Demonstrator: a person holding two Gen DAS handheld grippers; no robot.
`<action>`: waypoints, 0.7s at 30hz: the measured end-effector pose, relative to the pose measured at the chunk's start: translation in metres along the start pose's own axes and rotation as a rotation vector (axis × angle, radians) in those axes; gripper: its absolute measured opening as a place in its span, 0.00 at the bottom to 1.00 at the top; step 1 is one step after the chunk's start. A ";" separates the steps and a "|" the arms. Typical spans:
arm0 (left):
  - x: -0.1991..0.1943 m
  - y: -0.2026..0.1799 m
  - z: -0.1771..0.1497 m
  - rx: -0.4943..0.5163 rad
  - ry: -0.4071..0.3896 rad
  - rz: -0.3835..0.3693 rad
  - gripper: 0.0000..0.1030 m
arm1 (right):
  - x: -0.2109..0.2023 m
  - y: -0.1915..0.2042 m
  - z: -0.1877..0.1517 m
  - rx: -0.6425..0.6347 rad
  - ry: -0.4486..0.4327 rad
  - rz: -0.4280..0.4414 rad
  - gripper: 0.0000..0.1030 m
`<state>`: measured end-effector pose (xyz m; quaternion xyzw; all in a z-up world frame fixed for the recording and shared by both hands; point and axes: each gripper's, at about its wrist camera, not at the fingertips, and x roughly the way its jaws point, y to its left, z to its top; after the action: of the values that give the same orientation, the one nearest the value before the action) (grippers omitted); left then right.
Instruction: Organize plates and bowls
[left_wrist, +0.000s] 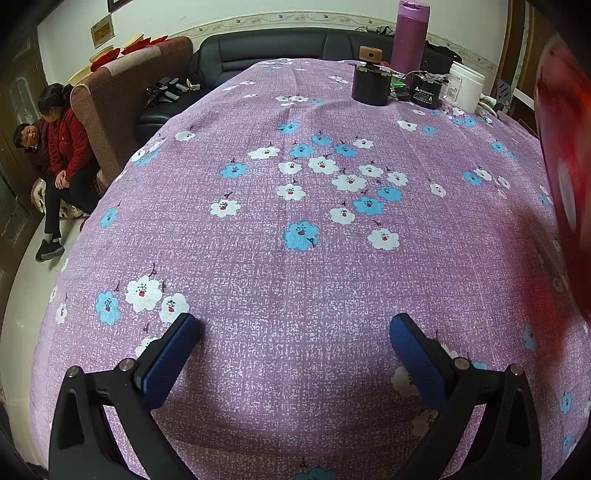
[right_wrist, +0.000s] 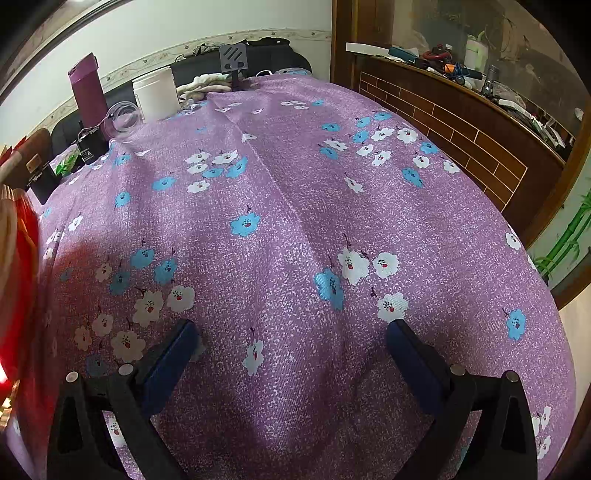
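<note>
Reaching for the dishes is the step in hand, judging by how things lie: both grippers hang empty over the purple flowered cloth of the worktop (left_wrist: 295, 258), the left gripper (left_wrist: 294, 328) with its blue pads spread wide apart and the right gripper (right_wrist: 291, 334) equally splayed, nothing between either pair. The only sign of plates or bowls is a blurred red shape (left_wrist: 565, 166) at the far right edge of the left wrist view, which shows again as a red and cream blur (right_wrist: 18, 277) at the left edge of the right wrist view — so it seems to sit between the two grippers, close in, though whether it is a plate, a bowl or a stack cannot be told. To do this well, turn one gripper toward that red object until its rim is in clear sight before closing, and take it by the rim rather than the body. Keep away from the clutter at the far end — the purple flask (left_wrist: 410, 37), white tub (left_wrist: 466, 86) and dark canister (left_wrist: 371, 85).
</note>
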<state>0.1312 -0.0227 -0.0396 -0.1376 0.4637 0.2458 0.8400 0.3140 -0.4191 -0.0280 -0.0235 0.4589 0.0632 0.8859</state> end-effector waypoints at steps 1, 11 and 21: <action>0.000 0.000 0.000 0.000 0.000 0.000 1.00 | 0.000 0.000 0.000 0.002 -0.001 0.001 0.99; 0.001 0.000 0.001 -0.002 0.002 -0.002 1.00 | 0.001 0.001 0.000 -0.002 -0.002 -0.005 0.99; 0.001 -0.001 0.001 -0.002 0.000 0.000 1.00 | 0.000 0.001 0.000 -0.002 -0.001 -0.005 0.99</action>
<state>0.1327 -0.0225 -0.0403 -0.1383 0.4637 0.2462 0.8398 0.3144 -0.4181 -0.0281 -0.0254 0.4582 0.0615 0.8863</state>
